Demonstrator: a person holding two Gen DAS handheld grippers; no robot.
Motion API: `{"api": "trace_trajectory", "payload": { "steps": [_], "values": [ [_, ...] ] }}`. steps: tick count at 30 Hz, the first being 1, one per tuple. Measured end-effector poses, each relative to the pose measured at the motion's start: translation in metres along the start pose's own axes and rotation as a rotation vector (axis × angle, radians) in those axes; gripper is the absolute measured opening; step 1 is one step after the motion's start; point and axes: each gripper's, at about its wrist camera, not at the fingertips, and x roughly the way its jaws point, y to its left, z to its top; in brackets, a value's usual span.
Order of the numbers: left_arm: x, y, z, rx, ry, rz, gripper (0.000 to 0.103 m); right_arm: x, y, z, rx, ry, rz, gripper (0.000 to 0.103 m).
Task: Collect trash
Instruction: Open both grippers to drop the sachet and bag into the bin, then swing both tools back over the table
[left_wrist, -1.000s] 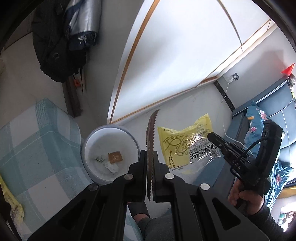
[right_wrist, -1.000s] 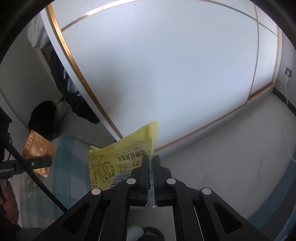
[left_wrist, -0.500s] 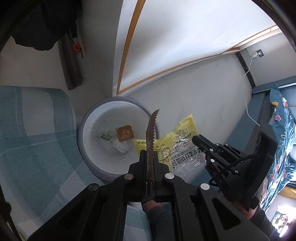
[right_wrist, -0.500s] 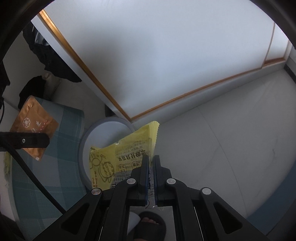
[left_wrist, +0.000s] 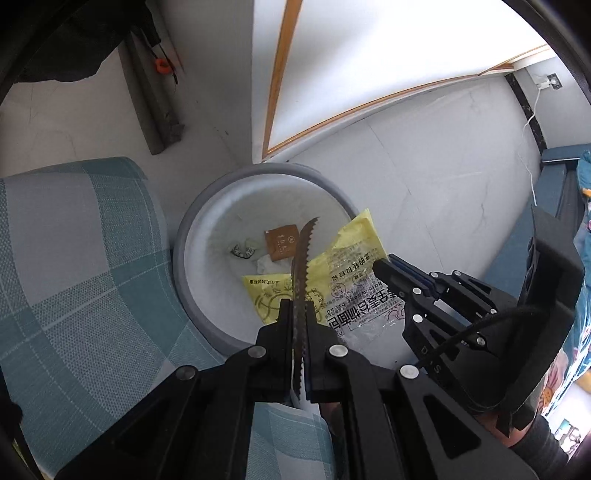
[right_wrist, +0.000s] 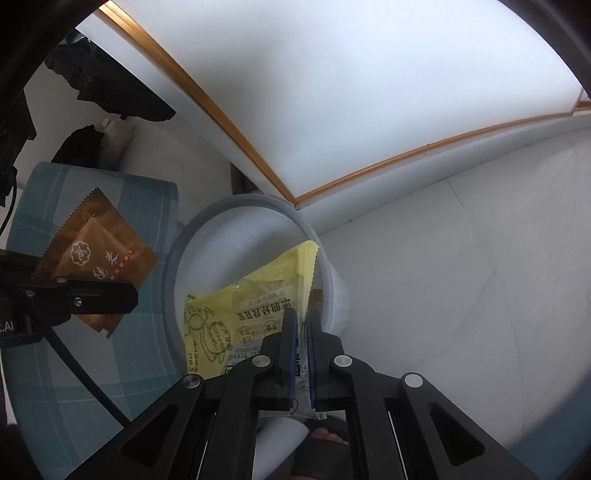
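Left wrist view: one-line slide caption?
Left gripper pinches a brown serrated-edge wrapper over the round grey bin; right gripper brings a yellow plastic bread bag alongside.

Yellow printed bread bag (left_wrist: 352, 280); brown foil sachet (right_wrist: 98, 258); grey-rimmed white bin (left_wrist: 184, 236); teal-and-white checked cushion (left_wrist: 81, 280).

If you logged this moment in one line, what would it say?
left gripper: shut on brown wrapper | right gripper: shut on yellow bag | both over bin
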Motion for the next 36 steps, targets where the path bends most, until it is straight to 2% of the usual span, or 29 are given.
{"api": "trace_trajectory", "payload": {
  "steps": [6,11,14,16,17,20,23,27,31,34,36],
  "values": [
    [0.001,0.005,0.001,-0.018,0.013,0.017,0.002,0.004,-0.003,0.000,0.029,0.015,0.035,0.008],
    [0.008,0.009,0.002,-0.030,0.033,0.005,0.008,0.003,-0.006,-0.001,0.053,0.010,0.065,0.012],
    [0.004,0.011,0.002,-0.042,0.013,-0.008,0.024,0.002,-0.008,-0.002,0.068,0.008,0.097,0.020],
    [-0.001,0.011,0.000,-0.041,-0.005,-0.014,0.044,0.004,-0.009,-0.002,0.078,0.004,0.122,0.026],
    [-0.003,0.011,0.000,-0.042,-0.015,-0.018,0.047,0.003,-0.009,-0.002,0.083,-0.002,0.138,0.028],
    [-0.014,0.011,-0.002,-0.039,-0.058,-0.049,0.049,-0.001,-0.008,-0.001,0.079,-0.011,0.151,0.036],
    [-0.029,0.012,-0.005,-0.040,-0.105,-0.110,0.049,-0.007,-0.006,-0.001,0.069,-0.018,0.144,0.036],
    [-0.052,0.009,-0.012,-0.036,-0.184,-0.150,0.050,-0.023,-0.012,-0.005,0.080,-0.032,0.120,0.039],
    [-0.080,0.001,-0.026,-0.009,-0.282,-0.141,0.058,-0.051,-0.016,-0.007,0.087,-0.083,0.100,0.042],
    [-0.103,0.000,-0.040,-0.018,-0.377,-0.092,0.062,-0.083,-0.014,-0.007,0.075,-0.151,0.085,0.043],
    [-0.118,0.004,-0.048,-0.027,-0.421,-0.119,0.062,-0.105,-0.008,-0.005,0.061,-0.194,0.077,0.045]
  ]
}}
